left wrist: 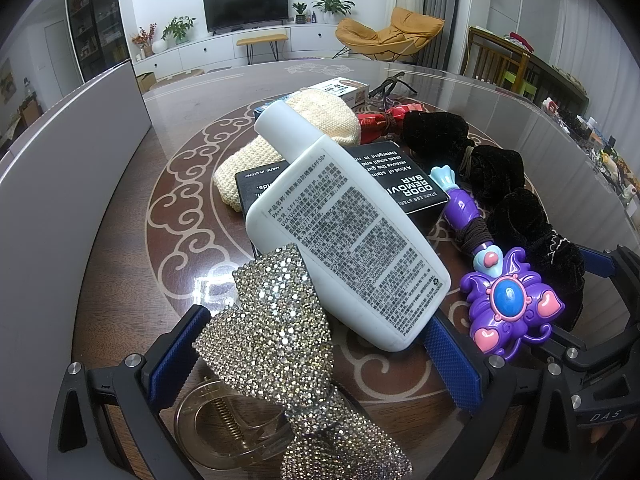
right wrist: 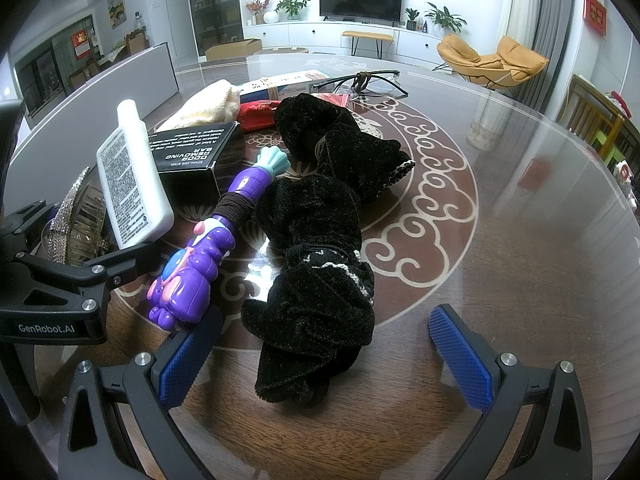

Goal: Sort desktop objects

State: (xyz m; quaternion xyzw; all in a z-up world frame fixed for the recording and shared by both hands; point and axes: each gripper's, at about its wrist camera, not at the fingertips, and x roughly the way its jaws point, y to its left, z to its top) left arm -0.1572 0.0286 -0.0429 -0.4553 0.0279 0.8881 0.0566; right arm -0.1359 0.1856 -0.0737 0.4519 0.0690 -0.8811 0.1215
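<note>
Gaping wide, the left gripper (left wrist: 316, 356) is straddling a sequin bow clip (left wrist: 280, 344) and white bottle (left wrist: 344, 236), the right gripper (right wrist: 324, 356), equally spread, is flanking black velvet scrunchies (right wrist: 316, 264) beside a purple wand (right wrist: 208, 248), bare glass table (right wrist: 540, 200) lying rightward.

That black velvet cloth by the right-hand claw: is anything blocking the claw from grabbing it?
Nothing visible blocks it. The black velvet cloth already lies between the open fingers of the right gripper. The purple toy wand lies close alongside, near the left finger.
</note>
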